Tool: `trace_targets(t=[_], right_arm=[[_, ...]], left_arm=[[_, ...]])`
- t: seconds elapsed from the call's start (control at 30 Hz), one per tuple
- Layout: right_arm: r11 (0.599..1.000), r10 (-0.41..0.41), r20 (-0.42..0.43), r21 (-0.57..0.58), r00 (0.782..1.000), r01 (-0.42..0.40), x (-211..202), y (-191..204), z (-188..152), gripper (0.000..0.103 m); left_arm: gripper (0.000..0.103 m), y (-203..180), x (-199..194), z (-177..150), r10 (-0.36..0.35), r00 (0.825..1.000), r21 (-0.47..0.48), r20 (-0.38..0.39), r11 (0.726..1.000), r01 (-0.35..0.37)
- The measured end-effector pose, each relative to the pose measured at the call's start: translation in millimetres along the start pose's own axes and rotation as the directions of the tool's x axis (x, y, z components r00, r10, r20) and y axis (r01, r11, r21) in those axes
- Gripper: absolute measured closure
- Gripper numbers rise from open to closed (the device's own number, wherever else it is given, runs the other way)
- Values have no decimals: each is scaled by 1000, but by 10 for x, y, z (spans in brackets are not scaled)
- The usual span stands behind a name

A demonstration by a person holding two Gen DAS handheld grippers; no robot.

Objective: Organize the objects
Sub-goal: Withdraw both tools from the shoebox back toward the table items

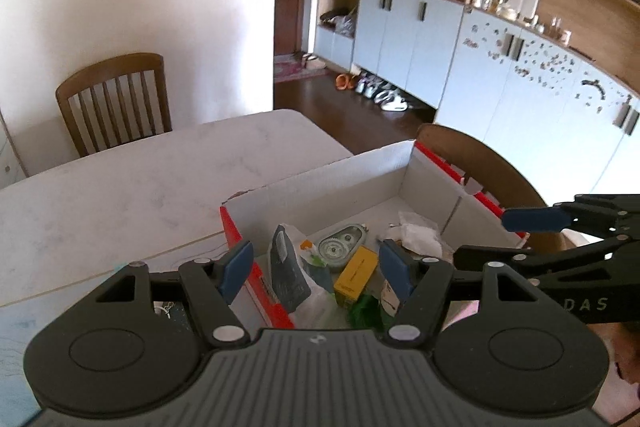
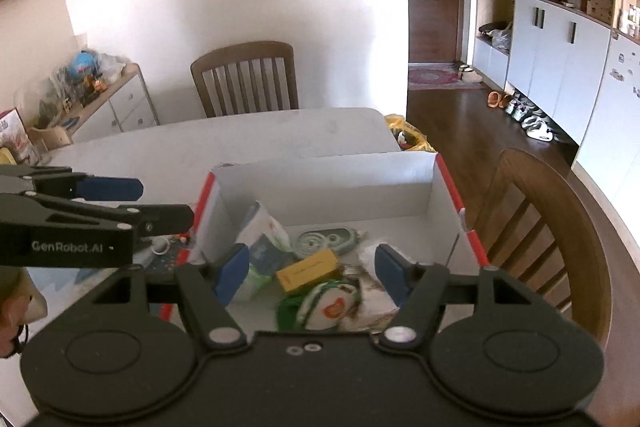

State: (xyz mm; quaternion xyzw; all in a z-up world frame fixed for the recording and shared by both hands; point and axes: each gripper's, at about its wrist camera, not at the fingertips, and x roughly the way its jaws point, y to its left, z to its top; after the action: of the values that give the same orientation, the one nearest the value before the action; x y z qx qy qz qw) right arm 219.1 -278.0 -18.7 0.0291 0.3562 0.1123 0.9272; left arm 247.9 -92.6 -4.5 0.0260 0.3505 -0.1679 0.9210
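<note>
Left gripper (image 1: 316, 269) hovering at the near left corner of the cardboard box (image 1: 320, 179), jaws spread wide, holding nothing; left blue pad (image 1: 236, 269) hanging outside the red-edged left wall, the other pad over the contents. Also showing in the right wrist view, reaching in from the left (image 2: 116, 203), side-on.

Right gripper (image 2: 310, 275) hanging over the near part of the same box (image 2: 328, 183), jaws wide apart, gripping nothing; pads (image 2: 232, 273) clear of the items below. Entering the left wrist view from the right (image 1: 520, 231), level with the box's right wall.

Inside the box, lying jumbled toward the near end:
- yellow carton (image 2: 308, 269), flat, roughly mid-box, also (image 1: 356, 275)
- round white packet with orange heart (image 2: 332, 305), just near of the carton, green plastic beside it
- dark blue pouch (image 1: 286, 273), standing tilted near the left wall
- grey-green correction tape dispenser (image 1: 340, 245), just beyond the carton, also (image 2: 326, 241)
- crumpled white wrapper (image 1: 416, 235), toward the right wall

Far half of the box floor showing bare white.

Box sitting on the white table (image 1: 140, 179), toward its right edge. Wooden chair (image 2: 536, 227) standing just right of the box; second wooden chair (image 2: 244, 75) standing at the table's far side against the wall. Beyond, right: white cabinets (image 1: 408, 39) with cluttered shelves, shoes lining the floor beneath.
</note>
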Motion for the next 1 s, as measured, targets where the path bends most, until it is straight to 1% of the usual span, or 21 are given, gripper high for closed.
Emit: trace_targets(t=[0.17, 0.33, 0.47, 0.63, 0.7, 0.73, 0.8, 0.93, 0.97, 1.0], right_arm=[[1000, -9, 20, 18, 1000, 8, -89, 200, -56, 28], [1000, -17, 23, 26, 1000, 16, -114, 402, -116, 25], [999, -21, 27, 31, 999, 20, -130, 542, -166, 18], [998, -29, 38, 49, 999, 27, -118, 728, -210, 10], [998, -29, 46, 54, 999, 27, -120, 818, -235, 3], [998, -26, 52, 52, 998, 24, -121, 866, -245, 2], [999, -23, 56, 42, 998, 20, -116, 965, -258, 1], [1000, -14, 50, 24, 999, 13, -79, 1151, -263, 1], [1000, -11, 47, 26, 999, 9, -65, 1187, -260, 1], [1000, -7, 44, 26, 999, 6, -58, 1218, -258, 1]], left_arm=[[27, 64, -185, -79, -14, 1000, 32, 25, 999, 14], [26, 211, -300, -156, -37, 999, 30, 29, 999, 36], [21, 356, -380, -220, -47, 998, 28, 35, 999, 46], [21, 534, -464, -308, -62, 997, 21, 39, 998, 62], [20, 611, -492, -352, -63, 997, 21, 40, 998, 62], [19, 650, -506, -372, -65, 997, 21, 39, 998, 64], [17, 729, -532, -417, -66, 997, 17, 40, 998, 65], [17, 876, -552, -483, -49, 998, 6, 38, 999, 49], [14, 925, -560, -500, -48, 998, 3, 38, 999, 48], [8, 970, -565, -516, -50, 998, -1, 38, 999, 50]])
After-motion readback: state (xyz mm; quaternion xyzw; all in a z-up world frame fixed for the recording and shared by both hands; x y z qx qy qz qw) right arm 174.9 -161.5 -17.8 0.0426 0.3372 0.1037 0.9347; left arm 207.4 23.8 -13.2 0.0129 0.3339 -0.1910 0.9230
